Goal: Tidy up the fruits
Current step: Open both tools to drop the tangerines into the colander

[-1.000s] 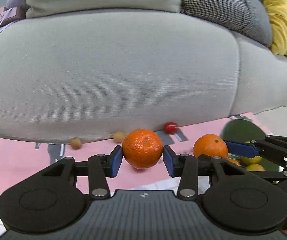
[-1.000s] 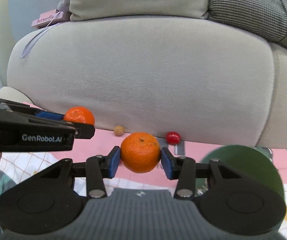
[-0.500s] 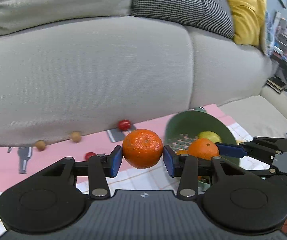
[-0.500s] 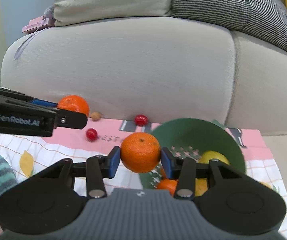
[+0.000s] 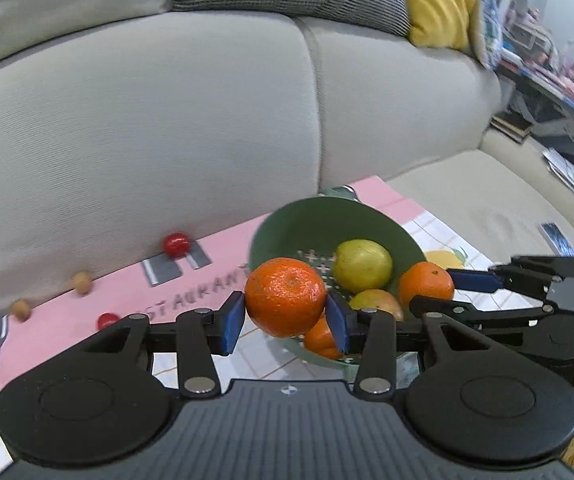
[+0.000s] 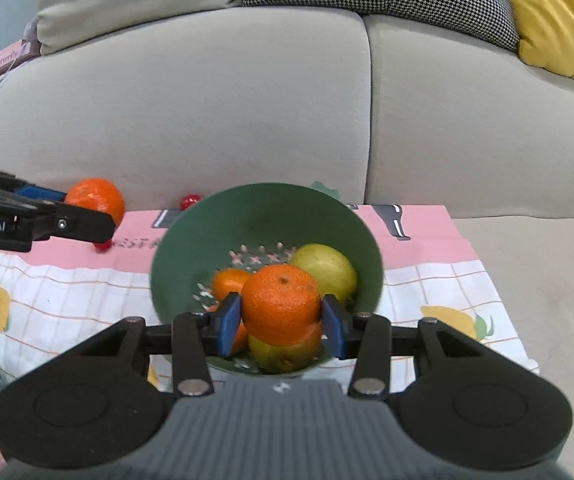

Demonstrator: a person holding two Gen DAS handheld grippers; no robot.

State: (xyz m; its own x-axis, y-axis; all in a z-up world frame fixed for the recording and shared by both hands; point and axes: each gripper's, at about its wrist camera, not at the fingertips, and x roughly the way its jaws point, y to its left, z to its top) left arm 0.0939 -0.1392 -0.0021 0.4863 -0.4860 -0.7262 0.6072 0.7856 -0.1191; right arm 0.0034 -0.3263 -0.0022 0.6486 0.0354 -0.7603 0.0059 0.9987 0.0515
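Left gripper (image 5: pixel 285 322): jaws clenched on an orange (image 5: pixel 285 297), carried toward the bowl (image 5: pixel 287 220)
Right gripper (image 6: pixel 281 324): jaws grasping another orange (image 6: pixel 281 303) above the bowl, likely for dropping in

We see one mandarin (image 5: pixel 285 297) held above the green colander's (image 5: pixel 319 216) left rim, another mandarin (image 6: pixel 281 304) held over its middle. Inside lie a yellow-green fruit (image 6: pixel 325 270), a second yellowish fruit (image 6: pixel 283 354) and an orange one (image 6: pixel 229 282). Small red fruits (image 5: pixel 176 244) lie on the pink cloth.

Matt green plastic colander (image 6: pixel 191 240), pierced; dimpled, glossy-skinned mandarins (image 5: pixel 285 296); woven grey cloth sofa (image 6: pixel 247 112); matt black plastic gripper (image 6: pixel 281 316) bodies.
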